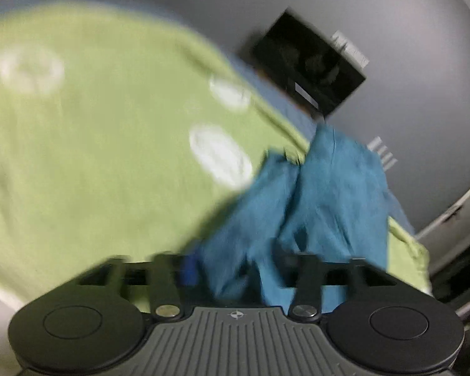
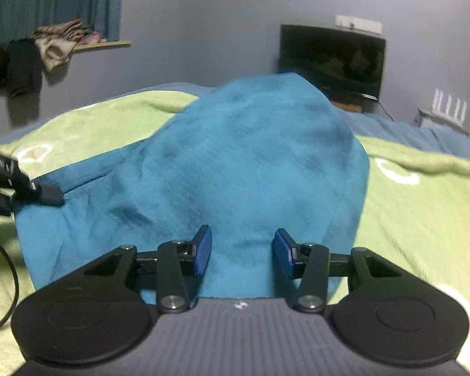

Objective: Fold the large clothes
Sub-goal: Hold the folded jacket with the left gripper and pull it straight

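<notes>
Both grippers, left [image 1: 244,269] and right [image 2: 242,252], released with jaws parted, gripping nothing. Crumpled teal cotton garment [image 2: 235,163] heaped on green daisy-print blanket [image 2: 423,213]. Likely to pinch blanket too, or grab bunched layers, skewing the fold.

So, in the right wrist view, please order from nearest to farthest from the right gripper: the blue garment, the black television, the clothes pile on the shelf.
1. Blue garment, directly ahead of the right gripper, on the green blanket.
2. Black television, far right, against the wall.
3. Clothes pile, far left; too close to call against the television.
</notes>
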`<state>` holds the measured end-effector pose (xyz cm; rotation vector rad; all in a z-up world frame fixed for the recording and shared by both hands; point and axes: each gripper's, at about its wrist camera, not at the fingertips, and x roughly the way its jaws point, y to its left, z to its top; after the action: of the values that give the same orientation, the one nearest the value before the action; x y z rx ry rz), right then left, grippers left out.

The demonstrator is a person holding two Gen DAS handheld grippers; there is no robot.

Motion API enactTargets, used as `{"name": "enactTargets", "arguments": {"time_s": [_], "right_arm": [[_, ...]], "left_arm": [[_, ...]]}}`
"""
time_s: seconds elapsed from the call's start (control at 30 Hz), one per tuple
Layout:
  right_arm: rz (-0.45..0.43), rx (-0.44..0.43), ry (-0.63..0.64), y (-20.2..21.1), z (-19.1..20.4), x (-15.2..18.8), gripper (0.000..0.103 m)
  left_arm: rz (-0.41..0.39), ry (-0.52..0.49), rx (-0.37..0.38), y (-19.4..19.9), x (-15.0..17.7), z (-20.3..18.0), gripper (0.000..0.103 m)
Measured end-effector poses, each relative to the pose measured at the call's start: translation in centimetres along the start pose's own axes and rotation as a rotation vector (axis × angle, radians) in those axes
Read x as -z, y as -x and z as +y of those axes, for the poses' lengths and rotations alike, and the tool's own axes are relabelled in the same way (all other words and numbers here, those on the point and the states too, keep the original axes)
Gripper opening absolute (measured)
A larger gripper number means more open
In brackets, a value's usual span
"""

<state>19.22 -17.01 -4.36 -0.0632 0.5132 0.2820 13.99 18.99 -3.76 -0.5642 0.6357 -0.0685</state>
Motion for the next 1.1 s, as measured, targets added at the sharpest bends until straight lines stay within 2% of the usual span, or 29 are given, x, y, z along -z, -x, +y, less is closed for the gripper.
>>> {"name": "enactTargets", "arguments": {"time_s": [0.03, 0.07, 0.13, 0.23, 0.3, 0.33, 0.43, 0.5, 0.57, 0.63, 0.8, 1.1], "right_arm": [[-0.012, -0.011, -0.006, 0.4, -0.4, -0.2, 0.045], [-0.035, -0.021, -0.011, 0.8, -0.6, -0.3, 0.045], [-0.083, -0.018, -0.009, 1.2, -0.8, -0.4, 0.045], [-0.129, 0.013, -0.026, 1.1, -1.7, -1.1, 0.045], [-0.125, 0.049, -0.054, 0.7, -3.0, -1.9, 0.045], [-0.117, 0.065, -0.074, 0.7, -3.6, -2.2, 0.045], [-0.089, 0.111, -0.113, -0.9, -5.9, -3.1, 0.045], [-0.064, 0.139, -0.109, -2.2, -7.1, -3.5, 0.045], [-0.050, 0.148, -0.111, -3.1, -8.0, -3.8, 0.045], [-0.038, 0.145, -0.129, -4.1, -8.8, -4.1, 0.045], [-0.049, 0.138, -0.128, -6.4, -9.3, -5.2, 0.045], [-0.036, 0.146, 0.008, -13.5, -6.2, -9.3, 0.045]], "left_arm": [[-0.047, -0.039, -0.014, 1.1, -0.3, -0.6, 0.078], [-0.087, -0.079, -0.008, 1.6, -0.4, -1.4, 0.078], [-0.115, -0.161, 0.032, 1.7, -0.4, -3.3, 0.078], [-0.087, -0.298, 0.083, 1.0, 0.7, -5.9, 0.075], [-0.030, -0.348, 0.094, -0.2, 1.4, -7.0, 0.072], [-0.002, -0.348, 0.092, -0.9, 1.5, -7.1, 0.067], [0.073, -0.324, 0.050, -2.7, 1.7, -6.4, 0.064], [0.115, -0.298, 0.037, -3.4, 1.8, -5.3, 0.053], [0.150, -0.294, 0.038, -3.6, 1.5, -4.7, 0.023], [0.168, -0.277, 0.062, -2.4, 1.2, -3.3, 0.002], [0.150, -0.161, 0.162, -1.5, 0.4, -2.1, 0.001], [0.141, -0.221, 0.126, -1.6, 0.9, -3.0, 0.001]]}}
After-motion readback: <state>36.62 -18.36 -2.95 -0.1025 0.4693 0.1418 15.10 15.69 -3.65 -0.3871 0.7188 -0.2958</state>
